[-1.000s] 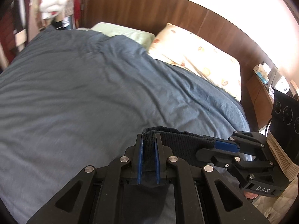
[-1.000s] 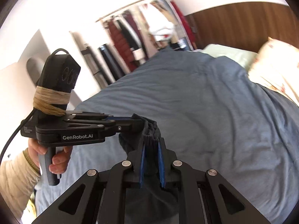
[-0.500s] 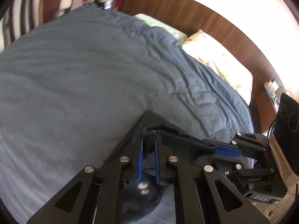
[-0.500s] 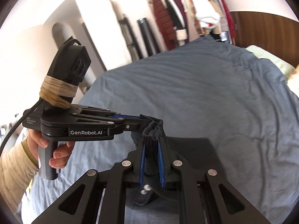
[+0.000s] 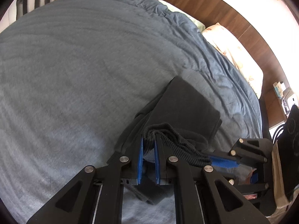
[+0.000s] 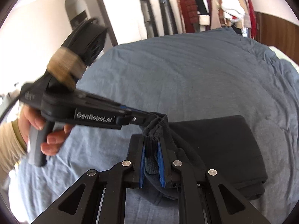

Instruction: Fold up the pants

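The dark pants [image 5: 186, 104] lie folded on the blue duvet [image 5: 74, 65], and they also show in the right wrist view [image 6: 220, 145]. My left gripper [image 5: 148, 140] is shut on the ribbed waistband [image 5: 158, 127]. My right gripper [image 6: 151, 145] is shut on the same waistband [image 6: 153, 132], a short way along it. In the right wrist view the left gripper [image 6: 157, 116] comes in from the left, held by a hand [image 6: 37, 123]. In the left wrist view the right gripper [image 5: 220, 161] comes in from the right. The waistband end is held just above the folded part.
Pillows [image 5: 235, 54] lie against a wooden headboard [image 5: 214, 9] at the far side of the bed. A nightstand with small items [image 5: 284, 97] stands at the right. A rack of hanging clothes [image 6: 214, 5] stands behind the bed.
Both grippers have tilted down and lowered toward the duvet with the waistband. The folded body of the pants has come into view, lying on the bed.
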The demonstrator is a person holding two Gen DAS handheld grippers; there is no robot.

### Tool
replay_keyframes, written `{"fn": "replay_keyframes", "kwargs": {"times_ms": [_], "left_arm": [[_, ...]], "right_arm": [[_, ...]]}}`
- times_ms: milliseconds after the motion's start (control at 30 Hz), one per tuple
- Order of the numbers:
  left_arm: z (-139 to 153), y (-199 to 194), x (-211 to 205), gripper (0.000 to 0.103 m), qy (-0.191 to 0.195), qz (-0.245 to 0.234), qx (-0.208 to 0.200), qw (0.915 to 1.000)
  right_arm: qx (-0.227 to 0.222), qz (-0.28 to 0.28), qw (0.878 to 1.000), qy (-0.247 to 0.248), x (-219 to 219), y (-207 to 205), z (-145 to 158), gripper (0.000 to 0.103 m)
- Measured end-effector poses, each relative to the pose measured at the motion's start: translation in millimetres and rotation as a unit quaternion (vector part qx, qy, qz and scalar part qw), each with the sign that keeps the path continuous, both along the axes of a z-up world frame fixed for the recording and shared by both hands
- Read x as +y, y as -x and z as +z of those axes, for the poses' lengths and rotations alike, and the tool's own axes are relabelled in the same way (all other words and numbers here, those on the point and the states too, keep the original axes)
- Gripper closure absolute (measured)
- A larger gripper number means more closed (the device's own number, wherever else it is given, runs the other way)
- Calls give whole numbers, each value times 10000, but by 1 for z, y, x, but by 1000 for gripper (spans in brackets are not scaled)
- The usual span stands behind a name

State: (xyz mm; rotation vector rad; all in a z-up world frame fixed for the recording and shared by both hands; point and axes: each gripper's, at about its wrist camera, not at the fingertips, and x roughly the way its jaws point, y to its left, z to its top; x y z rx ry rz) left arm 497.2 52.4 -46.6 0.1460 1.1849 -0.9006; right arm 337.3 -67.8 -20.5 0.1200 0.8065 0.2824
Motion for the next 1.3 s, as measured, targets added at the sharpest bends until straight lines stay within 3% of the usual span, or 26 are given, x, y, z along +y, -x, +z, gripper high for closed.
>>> {"fn": "replay_keyframes", "kwargs": {"times_ms": [233, 333, 433, 633, 833, 933, 1067, 1100, 1167, 1233, 1300], "left_arm": [[-10, 8, 18, 91, -389, 14, -55, 9992], [-11, 13, 32, 91, -539, 242, -143, 9981], [-9, 14, 52, 88, -421, 741, -96, 9963], [-9, 23, 50, 68, 4, 1030, 212, 9945], [-22, 32, 34, 66, 149, 1221, 390, 9916], [-28, 32, 32, 62, 218, 1460, 427, 9881], [-33, 34, 27, 58, 226, 1843, 263, 9823], [-34, 35, 26, 63, 174, 1997, 174, 9796], [-33, 38, 26, 86, 130, 2244, -10, 9744], [-31, 41, 30, 88, 54, 2445, -155, 9695], [-33, 44, 35, 90, -85, 2562, -257, 9662]], "right_arm": [[99, 385, 9986, 356, 28, 4, -19, 89], [212, 543, 9973, 455, 36, 6, -29, 88], [372, 691, 9958, 476, 39, 11, -39, 87], [560, 910, 9941, 210, 39, 24, -49, 80], [993, 1304, 9863, -179, 37, 38, -56, 80], [1068, 1090, 9881, -209, 21, 44, -51, 80], [1090, 290, 9933, -250, -22, 43, -39, 80], [1022, 20, 9946, -205, -33, 43, -35, 79], [845, -481, 9952, -108, -55, 41, -27, 70], [595, -909, 9940, -138, -72, 41, -21, 58], [427, -1128, 9927, -99, -80, 37, -21, 55]]}}
